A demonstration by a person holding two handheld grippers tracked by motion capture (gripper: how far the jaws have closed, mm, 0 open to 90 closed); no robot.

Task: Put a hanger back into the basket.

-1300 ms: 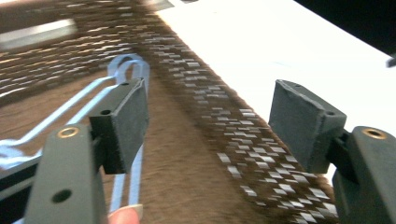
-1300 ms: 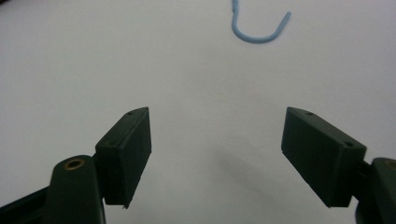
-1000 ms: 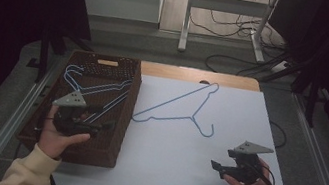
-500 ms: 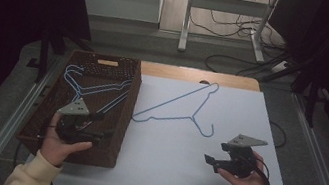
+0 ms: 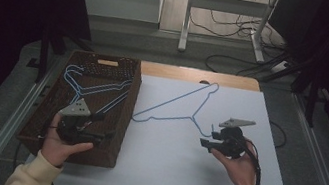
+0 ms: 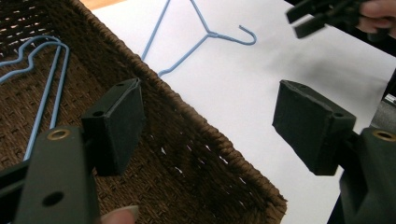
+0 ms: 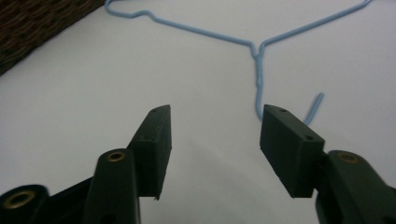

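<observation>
One hanger (image 5: 175,108) left outside the basket (image 5: 46,118).
Right gripper (image 5: 205,142), jaws just narrowing but empty, nears its hook; left gripper (image 5: 97,136) waits wide open, empty.

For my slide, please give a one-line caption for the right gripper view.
Right gripper, jaws open and just narrowed, empty, nears the hook of a blue wire hanger on the white table.

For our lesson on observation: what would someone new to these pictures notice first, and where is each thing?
A light blue wire hanger lies flat on the white table, its hook toward the right gripper, whose jaws have just been closing with nothing between them. At the table's left stands a dark woven basket with more blue hangers inside. The left gripper hovers open over the basket's near end.
</observation>
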